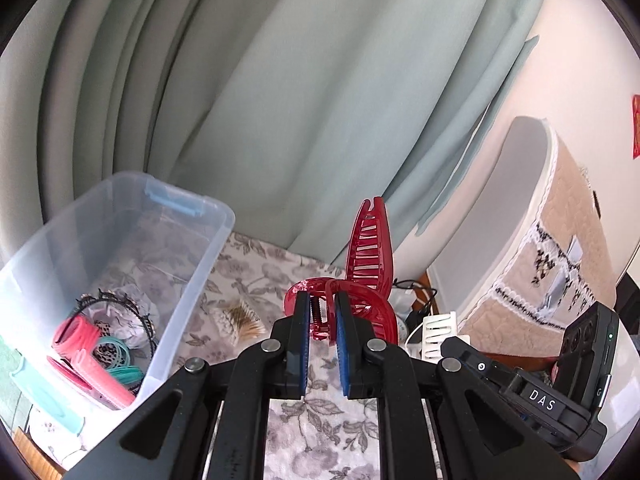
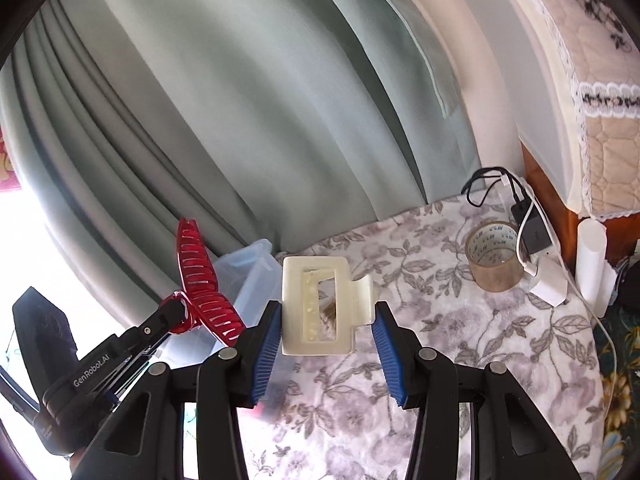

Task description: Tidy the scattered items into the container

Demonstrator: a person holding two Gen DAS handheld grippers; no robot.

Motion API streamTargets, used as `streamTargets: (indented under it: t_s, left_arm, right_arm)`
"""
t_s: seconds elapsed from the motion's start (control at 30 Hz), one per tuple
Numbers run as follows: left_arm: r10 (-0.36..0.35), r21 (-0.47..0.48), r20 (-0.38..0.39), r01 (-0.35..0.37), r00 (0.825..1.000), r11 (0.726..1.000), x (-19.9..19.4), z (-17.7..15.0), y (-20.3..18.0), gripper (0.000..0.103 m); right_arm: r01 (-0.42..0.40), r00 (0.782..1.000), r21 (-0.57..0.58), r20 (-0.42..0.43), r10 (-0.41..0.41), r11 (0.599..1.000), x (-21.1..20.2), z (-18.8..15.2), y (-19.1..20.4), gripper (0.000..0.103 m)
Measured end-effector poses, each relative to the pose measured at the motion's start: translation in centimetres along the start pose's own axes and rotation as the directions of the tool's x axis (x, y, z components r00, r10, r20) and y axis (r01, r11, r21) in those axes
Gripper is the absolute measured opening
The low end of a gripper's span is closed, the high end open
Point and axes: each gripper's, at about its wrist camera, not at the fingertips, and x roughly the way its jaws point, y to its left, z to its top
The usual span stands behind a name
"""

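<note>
My left gripper (image 1: 322, 312) is shut on a red hair claw clip (image 1: 370, 252) and holds it above the floral cloth, right of the clear plastic container (image 1: 192, 276). The clip and left gripper also show in the right wrist view (image 2: 200, 280). My right gripper (image 2: 326, 322) is shut on a cream hair claw clip (image 2: 316, 308), held above the cloth. In the left wrist view only part of the cream clip (image 1: 438, 330) and the right gripper's body show at the right. The container holds pink rollers (image 1: 78, 334), teal hair ties and a black headband.
A brown feathered hair piece (image 1: 244, 318) lies on the cloth beside the container. A tape roll (image 2: 496, 256), chargers and cables (image 2: 532, 224) sit at the table's far right. Green curtains hang behind. A covered appliance (image 1: 560, 248) stands at the right.
</note>
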Motion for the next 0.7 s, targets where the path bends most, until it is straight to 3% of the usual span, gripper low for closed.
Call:
streamTargets:
  t_s: [0.7]
  left_arm:
    - [-0.019, -0.028, 0.146, 0.023, 0.989, 0.999, -8.3, 1.1, 1.1, 0.012]
  right_arm:
    - [-0.072, 0.995, -0.070, 0.058, 0.076, 0.995, -5.4, -0.8, 7.0, 0.049]
